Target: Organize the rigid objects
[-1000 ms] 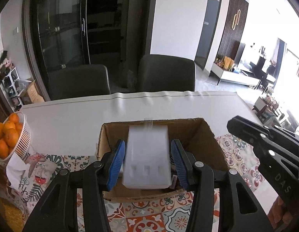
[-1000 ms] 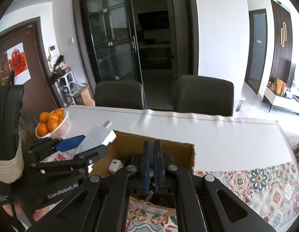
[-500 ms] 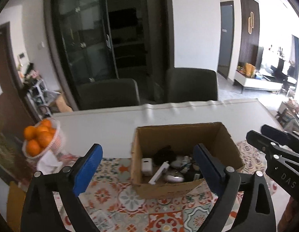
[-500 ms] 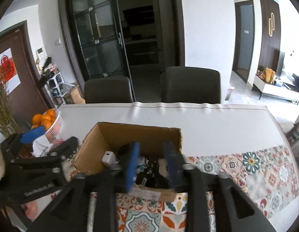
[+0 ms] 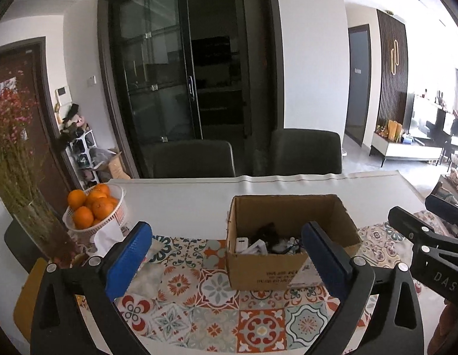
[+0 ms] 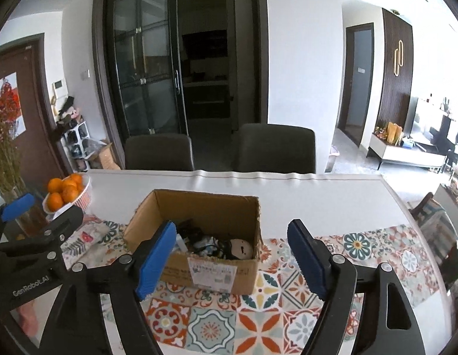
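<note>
An open cardboard box [image 5: 288, 272] [image 6: 217, 278] stands on the patterned runner. It holds a white charger [image 5: 242, 244], black cables [image 6: 205, 245], other white pieces and a round beige item [image 6: 242, 248]. My left gripper [image 5: 224, 236] hovers in front of the box. Its jaws are opening wide, with nothing between the blue pads [image 5: 128, 257]. My right gripper [image 6: 231, 230] also hangs short of the box. Its jaws are opening and hold nothing. Each gripper shows at the edge of the other's view.
A white basket of oranges [image 5: 92, 210] and a glass vase of dried flowers [image 5: 36, 222] stand at the left, with a crumpled tissue [image 5: 109, 236] beside them. Two dark chairs [image 5: 193, 159] line the table's far edge. The runner [image 5: 217, 319] covers the near side.
The left gripper let go of the pale plastic case over the box, opened wide and pulled back. The right gripper went from shut to open and also backed away.
</note>
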Motion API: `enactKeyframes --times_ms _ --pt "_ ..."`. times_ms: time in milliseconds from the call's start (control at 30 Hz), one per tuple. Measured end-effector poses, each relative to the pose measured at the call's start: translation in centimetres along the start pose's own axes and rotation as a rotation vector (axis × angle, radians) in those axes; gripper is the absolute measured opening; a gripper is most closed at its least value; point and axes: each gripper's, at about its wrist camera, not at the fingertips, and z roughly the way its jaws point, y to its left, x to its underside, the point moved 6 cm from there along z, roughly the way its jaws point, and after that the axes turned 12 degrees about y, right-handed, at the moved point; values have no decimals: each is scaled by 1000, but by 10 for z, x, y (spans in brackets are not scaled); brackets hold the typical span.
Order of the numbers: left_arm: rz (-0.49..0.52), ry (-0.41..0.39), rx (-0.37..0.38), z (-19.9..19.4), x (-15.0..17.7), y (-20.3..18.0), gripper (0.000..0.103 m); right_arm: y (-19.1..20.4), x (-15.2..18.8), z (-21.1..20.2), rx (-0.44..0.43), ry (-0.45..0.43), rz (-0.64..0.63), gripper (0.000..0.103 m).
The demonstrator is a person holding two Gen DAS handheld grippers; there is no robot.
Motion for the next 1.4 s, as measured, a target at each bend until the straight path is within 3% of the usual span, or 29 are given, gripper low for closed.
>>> enactKeyframes --times_ms 767,1400 --pt "36 -123 -26 -75 29 -5 103 -5 39 -74 11 -83 -10 85" --pt "37 -170 -27 -94 30 -8 103 -4 39 -86 -10 -109 -13 86"
